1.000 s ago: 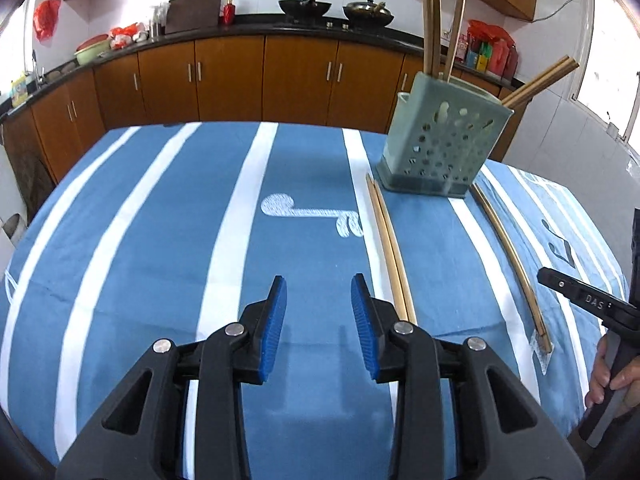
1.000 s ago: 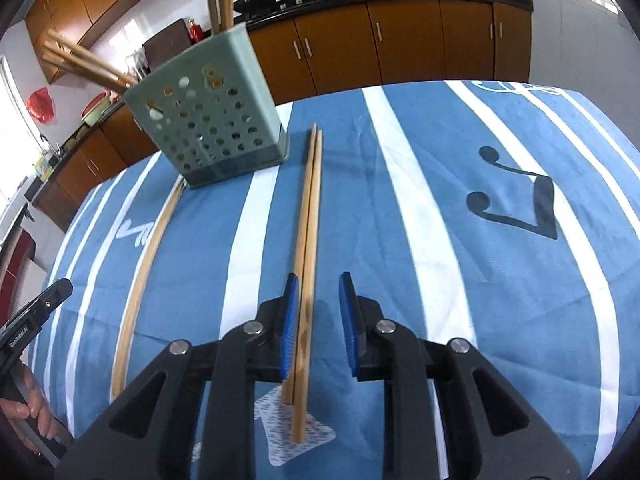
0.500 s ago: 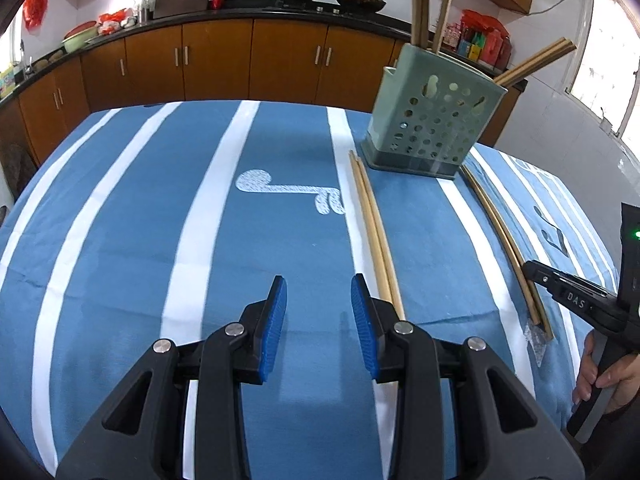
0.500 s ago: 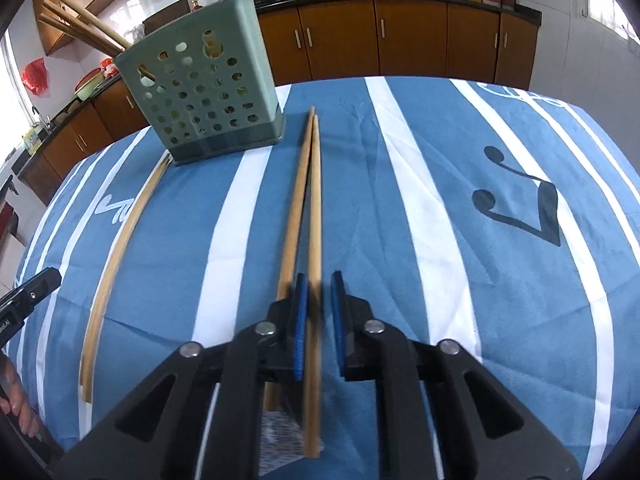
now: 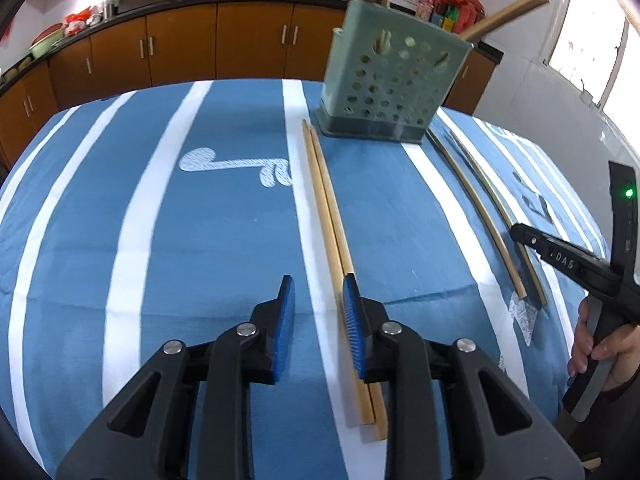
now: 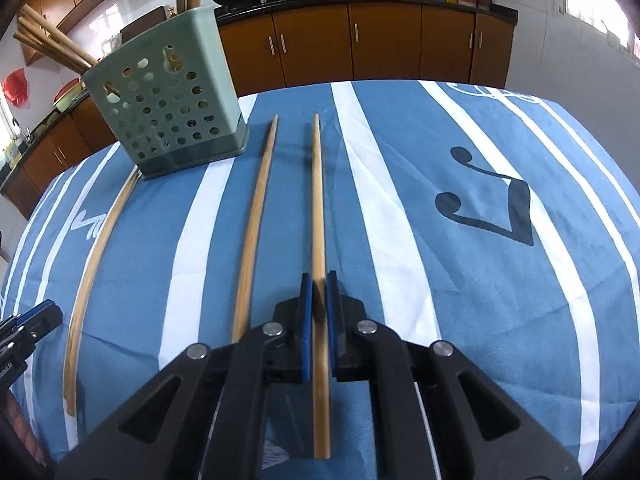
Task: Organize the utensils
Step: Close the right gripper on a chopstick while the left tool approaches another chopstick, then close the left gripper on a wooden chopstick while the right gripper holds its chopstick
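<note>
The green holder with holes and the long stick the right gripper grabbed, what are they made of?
The green perforated utensil holder looks like moulded plastic: smooth matte walls, rounded corners, neat punched holes. The chopstick clamped in the right gripper looks like pale wood or bamboo: tan, unpainted, dull finish. Which of the two, the pictures do not show.
</note>
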Available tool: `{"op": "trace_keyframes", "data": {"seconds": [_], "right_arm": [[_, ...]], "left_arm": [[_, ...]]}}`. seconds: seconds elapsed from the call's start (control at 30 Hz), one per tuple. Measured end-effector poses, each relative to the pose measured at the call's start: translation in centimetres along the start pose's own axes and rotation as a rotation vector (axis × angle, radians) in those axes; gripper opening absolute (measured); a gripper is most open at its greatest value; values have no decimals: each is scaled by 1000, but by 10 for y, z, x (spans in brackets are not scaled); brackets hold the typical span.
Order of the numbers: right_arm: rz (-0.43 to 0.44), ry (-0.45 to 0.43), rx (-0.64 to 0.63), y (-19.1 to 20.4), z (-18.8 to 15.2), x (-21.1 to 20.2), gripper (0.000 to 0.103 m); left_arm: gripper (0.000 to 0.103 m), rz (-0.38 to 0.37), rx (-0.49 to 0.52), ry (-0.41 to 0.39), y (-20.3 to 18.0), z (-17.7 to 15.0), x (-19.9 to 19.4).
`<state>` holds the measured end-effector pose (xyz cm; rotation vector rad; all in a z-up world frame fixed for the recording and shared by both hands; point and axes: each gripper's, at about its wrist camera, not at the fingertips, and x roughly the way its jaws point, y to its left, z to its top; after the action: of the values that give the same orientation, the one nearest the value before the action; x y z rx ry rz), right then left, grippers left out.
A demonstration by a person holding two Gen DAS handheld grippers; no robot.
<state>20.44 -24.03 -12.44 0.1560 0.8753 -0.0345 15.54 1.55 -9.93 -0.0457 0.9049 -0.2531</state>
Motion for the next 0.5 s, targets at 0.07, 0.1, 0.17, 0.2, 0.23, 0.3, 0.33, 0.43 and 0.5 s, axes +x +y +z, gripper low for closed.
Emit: {"op": "trace_keyframes", "data": {"seconds": [0.07,0.1,0.17,0.2,0.23,0.3,0.33,0.43,0.5], "right_arm": [[4,1,0,-1,1,1,8],[5,0,-1,-1,-1,0,8],[4,-2,-7,-1,-1,0,8],[4,-2,-9,0,-2,-1,8],[4,-2,-11,0,-2,-1,8],[5,-2,-14,0,-2,-1,8],[5,-2,-15,0,-2,-1,8],[0,0,-25,1,-3,-2,8],[14,6,-17,1,-4,-4,10]], "left_arm": [[22,9,15,14,-4,-1,4],[22,10,21,17,-5,-1,6],[21,19,37,12,-9,-1,6],[19,26,41,13,-10,-1,7],[19,39,45,15,-11,-1,9],[13,70,44,17,-9,0,12],[13,85,41,14,-8,1,13],[13,88,24,19,-7,3,13],[13,82,28,14,-10,3,14]]}}
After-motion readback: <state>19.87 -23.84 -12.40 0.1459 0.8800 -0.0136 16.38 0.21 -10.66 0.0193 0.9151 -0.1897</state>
